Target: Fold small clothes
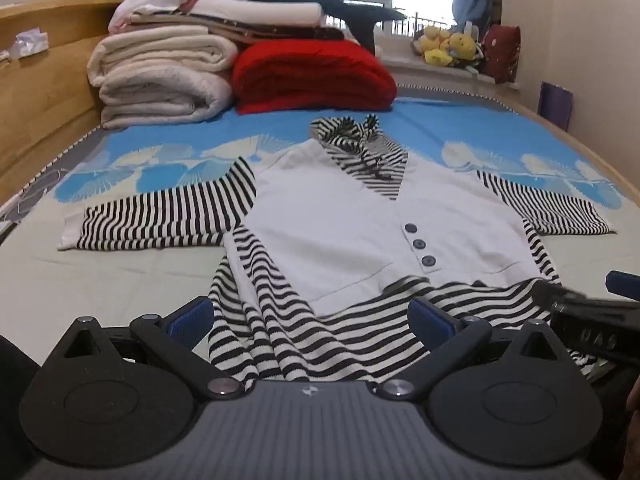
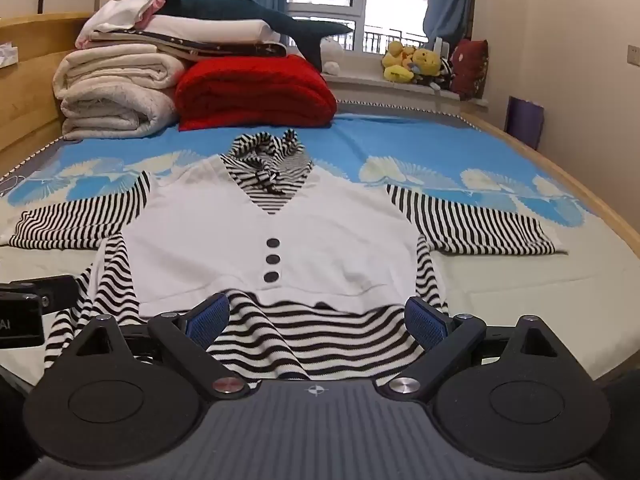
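With both the left gripper (image 1: 312, 316) and right gripper (image 2: 318, 316) held wide over the striped hem (image 2: 320, 340), only the top layer could be pinched, so the fold would be skewed.

White top (image 2: 224, 224) with black-and-white striped sleeves lies on blue-patterned sheet (image 2: 360, 144).

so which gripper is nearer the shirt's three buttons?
Right. The right gripper sits almost directly below the buttons, over the striped hem. The left gripper is off to their left, over the hem's left part.
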A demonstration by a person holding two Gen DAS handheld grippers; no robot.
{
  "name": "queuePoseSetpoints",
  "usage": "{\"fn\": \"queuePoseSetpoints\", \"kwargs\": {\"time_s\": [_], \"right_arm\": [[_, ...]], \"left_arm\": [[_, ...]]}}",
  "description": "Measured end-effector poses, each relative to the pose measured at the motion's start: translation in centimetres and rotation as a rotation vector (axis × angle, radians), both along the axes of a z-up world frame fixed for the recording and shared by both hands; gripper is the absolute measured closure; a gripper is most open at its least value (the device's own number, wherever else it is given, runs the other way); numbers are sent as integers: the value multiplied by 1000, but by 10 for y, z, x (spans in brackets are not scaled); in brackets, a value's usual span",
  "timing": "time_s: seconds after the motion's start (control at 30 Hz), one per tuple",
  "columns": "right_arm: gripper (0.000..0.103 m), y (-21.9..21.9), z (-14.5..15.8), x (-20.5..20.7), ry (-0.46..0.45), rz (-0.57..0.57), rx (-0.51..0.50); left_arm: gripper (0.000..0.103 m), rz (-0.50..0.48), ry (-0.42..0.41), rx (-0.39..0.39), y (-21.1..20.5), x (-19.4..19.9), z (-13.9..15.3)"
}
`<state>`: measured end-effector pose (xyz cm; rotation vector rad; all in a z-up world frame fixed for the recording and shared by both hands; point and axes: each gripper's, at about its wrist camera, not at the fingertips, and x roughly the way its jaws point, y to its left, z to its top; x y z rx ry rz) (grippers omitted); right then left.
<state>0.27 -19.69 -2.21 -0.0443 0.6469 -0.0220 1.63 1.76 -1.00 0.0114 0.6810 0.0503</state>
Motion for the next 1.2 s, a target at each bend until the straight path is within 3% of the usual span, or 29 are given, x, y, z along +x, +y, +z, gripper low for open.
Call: {"fn": "queuePoseSetpoints", "kwargs": {"time_s": [0.1, 0.43, 0.7, 1.2], "right_arm": [[9, -2, 0, 6, 7, -13, 41], [9, 7, -2, 6, -15, 52, 27], [9, 6, -5, 8, -9, 50, 35], [10, 7, -5, 9, -8, 54, 39]], "left_arm": [[0, 11, -17, -17, 4, 0, -2], [0, 14, -100, -24, -1, -1, -3], [0, -26, -48, -82, -1, 4, -5], [0, -38, -54, -77, -1, 3, -4]]}}
